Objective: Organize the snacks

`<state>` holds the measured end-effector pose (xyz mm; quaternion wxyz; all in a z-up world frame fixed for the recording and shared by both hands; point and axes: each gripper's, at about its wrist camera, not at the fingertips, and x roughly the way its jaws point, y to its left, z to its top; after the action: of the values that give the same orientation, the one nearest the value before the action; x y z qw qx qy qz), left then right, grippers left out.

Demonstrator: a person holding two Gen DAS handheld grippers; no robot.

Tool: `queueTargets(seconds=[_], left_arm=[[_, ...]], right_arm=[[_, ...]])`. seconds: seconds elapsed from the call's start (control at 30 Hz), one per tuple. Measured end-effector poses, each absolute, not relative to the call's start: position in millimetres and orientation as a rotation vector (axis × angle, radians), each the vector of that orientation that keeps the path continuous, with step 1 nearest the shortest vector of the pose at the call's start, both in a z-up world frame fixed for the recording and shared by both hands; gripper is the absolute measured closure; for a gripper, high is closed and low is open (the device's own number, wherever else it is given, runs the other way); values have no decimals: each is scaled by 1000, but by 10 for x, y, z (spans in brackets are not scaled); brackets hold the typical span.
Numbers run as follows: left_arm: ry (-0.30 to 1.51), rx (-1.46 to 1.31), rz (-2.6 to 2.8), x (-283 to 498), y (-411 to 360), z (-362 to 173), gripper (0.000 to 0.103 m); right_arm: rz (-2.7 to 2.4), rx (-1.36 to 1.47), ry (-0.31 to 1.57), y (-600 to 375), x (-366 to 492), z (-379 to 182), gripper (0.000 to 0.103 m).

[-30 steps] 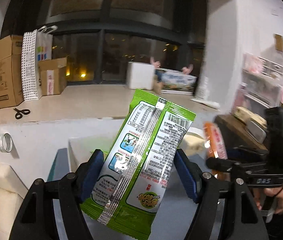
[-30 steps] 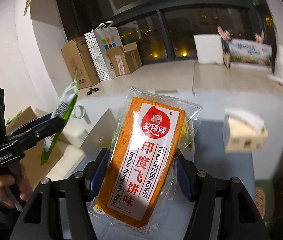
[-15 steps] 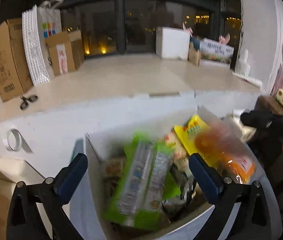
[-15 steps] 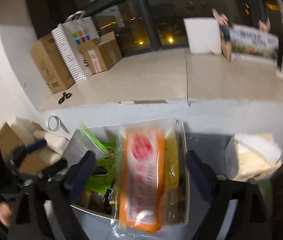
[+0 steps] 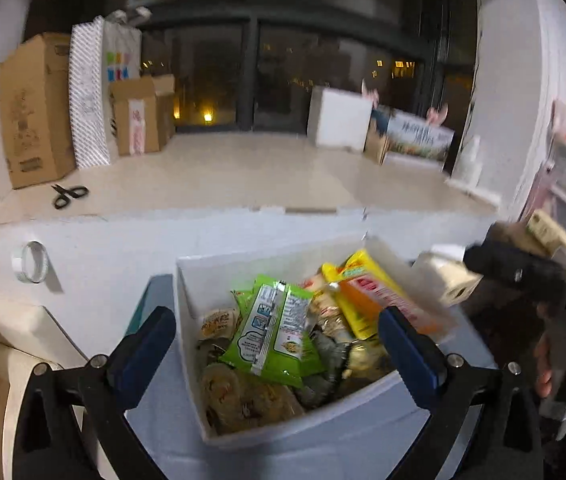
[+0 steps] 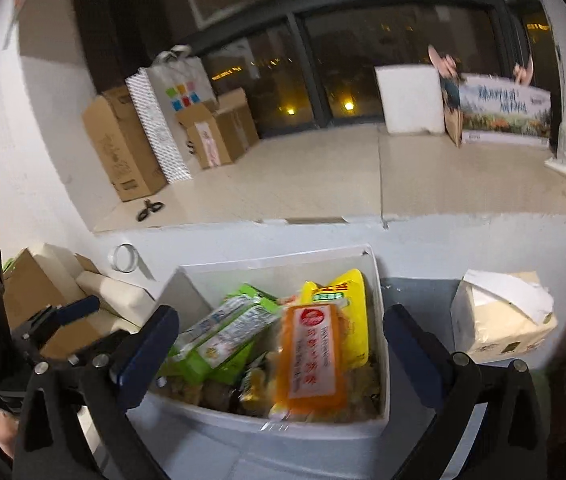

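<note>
A white box [image 5: 187, 280] full of snack packs sits on a grey-blue surface; it also shows in the right wrist view [image 6: 379, 292]. A green snack pack [image 5: 275, 328] lies on top of the pile, and an orange cake pack [image 6: 313, 360] lies beside it over a yellow pack [image 6: 343, 292]. My left gripper [image 5: 277, 356] is open and empty just above the box's near side. My right gripper [image 6: 279, 354] is open and empty above the box too. The right gripper also shows at the right edge of the left wrist view [image 5: 523, 276].
A tiled ledge behind the box holds cardboard boxes [image 5: 31, 108], a paper bag [image 5: 95, 92], scissors [image 5: 67, 194] and a white foam box [image 5: 339, 124]. A tape roll [image 5: 31, 267] hangs on the ledge wall. A torn carton [image 6: 503, 316] stands right of the box.
One second ago each gripper held a pack up. Both opened and let go: the green pack and the orange pack dropped into the white box and now lie there.
</note>
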<state>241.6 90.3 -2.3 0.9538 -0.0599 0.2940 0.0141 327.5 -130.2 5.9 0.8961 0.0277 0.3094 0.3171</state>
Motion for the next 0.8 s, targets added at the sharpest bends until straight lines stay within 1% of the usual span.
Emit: queueTargets(seconds=[0.07,0.27,0.43,0.57,0.63,0.7,0.8], left_arm=[[547,-128,18,2152,873,105,0],[506,-63,111,1514,730,279,0],[513,-78,112,964,634,286,0],[528,-117,61,630,566,266,0],[517,-120,98,494,536,267,0],[513,-154,118,366,518,247,0],[533,-185,103,303,497,191,0]], right_arm=[[660,34,595,-1338,3019,156,0],[646,-54,474,-1460,2188,417,0],[681,-40,474,-1610,1682,439,0],[679,-27,515,-1707,1411,351,0],[690,23,551,-1784,1265,257,0],[691,48,548,-1844,1118,160,0],[669,28,552,-1861,1011,102,0]])
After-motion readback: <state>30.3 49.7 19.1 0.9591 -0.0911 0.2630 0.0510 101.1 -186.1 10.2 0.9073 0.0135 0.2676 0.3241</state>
